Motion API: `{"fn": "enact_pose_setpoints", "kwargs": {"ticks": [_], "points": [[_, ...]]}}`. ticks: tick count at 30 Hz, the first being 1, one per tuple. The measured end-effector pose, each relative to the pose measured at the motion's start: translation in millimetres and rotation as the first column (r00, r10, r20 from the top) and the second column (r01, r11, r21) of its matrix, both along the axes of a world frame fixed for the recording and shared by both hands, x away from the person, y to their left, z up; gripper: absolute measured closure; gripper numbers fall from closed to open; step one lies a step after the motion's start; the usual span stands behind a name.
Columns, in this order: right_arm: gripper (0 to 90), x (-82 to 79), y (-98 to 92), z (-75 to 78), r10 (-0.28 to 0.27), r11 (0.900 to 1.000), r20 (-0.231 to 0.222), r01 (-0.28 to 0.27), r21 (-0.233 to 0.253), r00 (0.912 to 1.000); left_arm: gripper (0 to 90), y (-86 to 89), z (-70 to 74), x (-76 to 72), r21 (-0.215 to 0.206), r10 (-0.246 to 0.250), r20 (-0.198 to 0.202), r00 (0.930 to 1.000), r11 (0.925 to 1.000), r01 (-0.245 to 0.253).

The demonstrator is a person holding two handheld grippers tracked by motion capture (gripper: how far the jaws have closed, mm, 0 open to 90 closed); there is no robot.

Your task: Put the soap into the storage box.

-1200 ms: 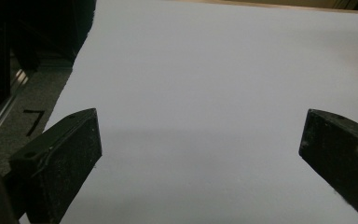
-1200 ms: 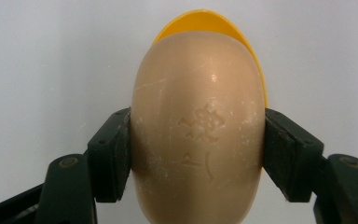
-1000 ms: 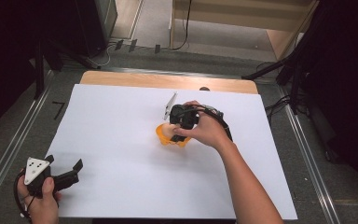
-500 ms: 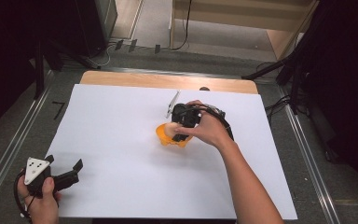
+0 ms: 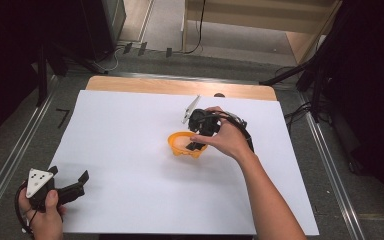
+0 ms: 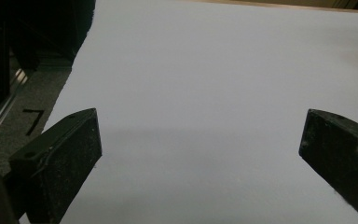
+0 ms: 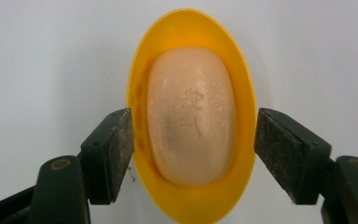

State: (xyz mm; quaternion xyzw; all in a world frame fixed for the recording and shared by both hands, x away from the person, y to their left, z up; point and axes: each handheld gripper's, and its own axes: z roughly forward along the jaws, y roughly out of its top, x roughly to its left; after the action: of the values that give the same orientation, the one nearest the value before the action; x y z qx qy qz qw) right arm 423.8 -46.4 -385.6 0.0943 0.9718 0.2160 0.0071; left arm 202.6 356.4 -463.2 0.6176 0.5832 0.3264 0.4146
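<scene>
Straddling the oval yellow plastic dish (image 7: 191,116) holding a pale soap bar (image 7: 191,116) mid-sheet, my right gripper (image 7: 193,154) stands spread, unclamped; my left gripper (image 6: 200,158) gapes over white paper (image 6: 205,70).

We count one yellow soap dish (image 7: 191,28) and, lying in it, one pale bar of soap (image 7: 191,116). We see two grippers: one right gripper (image 5: 196,142) at the dish and one left gripper (image 5: 70,187) near the corner. Each carries two black fingers (image 7: 109,154). One white sheet (image 5: 130,130) covers one wooden tabletop (image 5: 180,87).
</scene>
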Motion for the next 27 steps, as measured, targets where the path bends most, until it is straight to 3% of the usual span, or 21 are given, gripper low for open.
{"fn": "enact_pose_setpoints", "kwargs": {"ticks": [8, 14, 27], "points": [[31.7, -3.8, -17.6, 6.6, -0.056, 0.997, -0.011, 0.057, 0.056, 0.9984, 0.0, -0.3, 0.0, 0.1, 0.002, 0.001, 0.001, 1.0, 1.0, -0.001], [32.8, -9.5, -33.3, 7.6, -0.104, 0.993, 0.006, 0.103, 0.052, 0.9946, 0.0, -0.8, -0.1, 0.2, 0.003, 0.002, 0.001, 1.0, 1.0, -0.002], [33.7, -24.6, -66.6, -5.2, -0.18, 0.982, -0.004, 0.179, 0.061, 0.9837, 0.0, -1.3, -0.1, 0.3, 0.006, 0.005, 0.001, 1.0, 1.0, -0.005]]}}
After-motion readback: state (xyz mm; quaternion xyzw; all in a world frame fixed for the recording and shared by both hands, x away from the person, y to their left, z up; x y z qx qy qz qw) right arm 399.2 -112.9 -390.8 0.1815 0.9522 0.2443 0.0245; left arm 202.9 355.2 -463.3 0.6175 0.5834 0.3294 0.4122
